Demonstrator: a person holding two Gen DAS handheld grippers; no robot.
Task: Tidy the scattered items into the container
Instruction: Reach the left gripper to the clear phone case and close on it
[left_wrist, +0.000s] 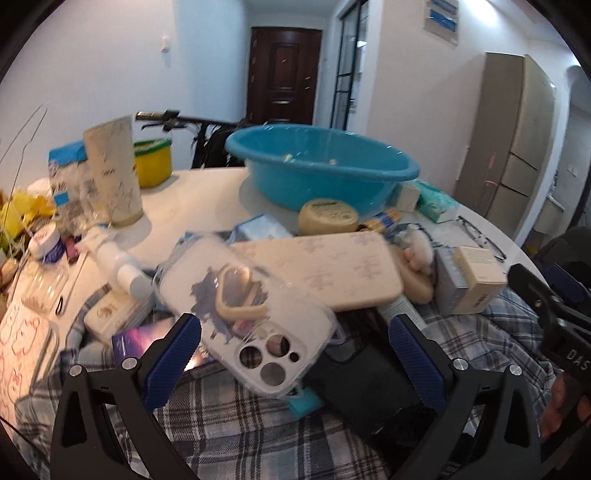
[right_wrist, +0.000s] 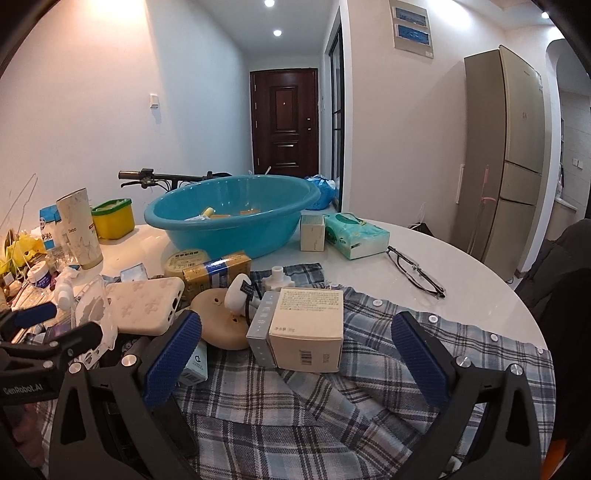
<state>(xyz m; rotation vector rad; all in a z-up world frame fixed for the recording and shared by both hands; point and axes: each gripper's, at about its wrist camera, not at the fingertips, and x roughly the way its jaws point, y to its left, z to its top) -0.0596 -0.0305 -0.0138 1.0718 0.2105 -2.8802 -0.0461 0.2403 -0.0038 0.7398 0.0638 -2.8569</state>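
Note:
A blue plastic basin (left_wrist: 317, 166) (right_wrist: 236, 214) stands at the back of the white table and holds a few small items. In front of it lies a pile on a plaid shirt (right_wrist: 332, 398). My left gripper (left_wrist: 295, 350) is open just above a clear phone case (left_wrist: 251, 317), which lies between its fingers. A cream phone case (left_wrist: 325, 269) (right_wrist: 147, 302) lies behind it. My right gripper (right_wrist: 295, 350) is open, with a cream cardboard box (right_wrist: 306, 328) (left_wrist: 476, 269) between its fingers. A black phone (left_wrist: 369, 387) lies under the clear case.
A round yellow tin (right_wrist: 184, 260), a gold box (right_wrist: 218, 275), a tissue pack (right_wrist: 354, 234), a small white box (right_wrist: 312, 232), glasses (right_wrist: 415, 273), a tall paper tube (right_wrist: 79, 229), a yellow tub (right_wrist: 112, 218) and a white spray bottle (left_wrist: 118, 266) surround the pile. Clutter fills the left edge.

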